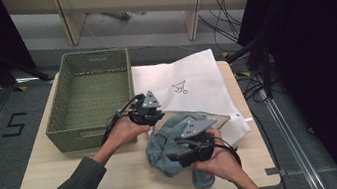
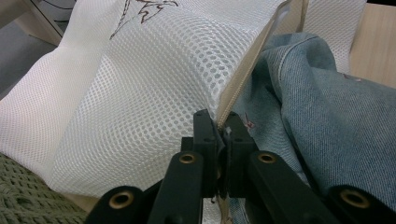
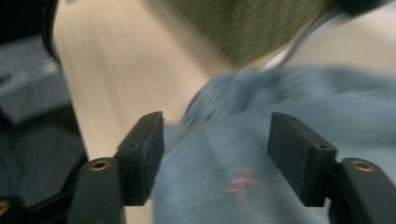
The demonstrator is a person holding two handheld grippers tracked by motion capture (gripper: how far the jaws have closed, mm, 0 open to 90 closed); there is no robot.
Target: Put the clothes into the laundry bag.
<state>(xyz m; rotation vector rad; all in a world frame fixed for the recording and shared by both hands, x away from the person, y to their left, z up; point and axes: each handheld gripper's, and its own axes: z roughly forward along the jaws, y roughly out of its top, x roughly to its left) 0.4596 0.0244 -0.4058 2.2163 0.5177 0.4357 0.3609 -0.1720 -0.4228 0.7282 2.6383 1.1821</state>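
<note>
1. Left gripper (image 2: 219, 126): jaws pinched tight on the zip edge of the white mesh bag (image 2: 140, 93), lifting that edge up. In the high view it sits at the bag's near-left corner (image 1: 151, 109), just beside the basket.
2. Right gripper (image 3: 217, 156): jaws wide apart, nothing clamped, denim below and btwn them. View is blurred, so can't tell if the jaws touch the cloth.
3. Blue denim garment (image 1: 167, 148): bunched at the table's near-right, part of it tucked under the bag's raised edge, rest spilling out toward the person. A small pink mark shows on it in the right gripper view (image 3: 243, 184).
4. Mesh bag lies flat on the table's far-right, dark printed drawing (image 1: 180, 87) on top.
5. Green woven basket (image 1: 58, 128): far-left of table, touching the bag's left side.
6. Wooden table (image 1: 118, 175): bare near-left.
</note>
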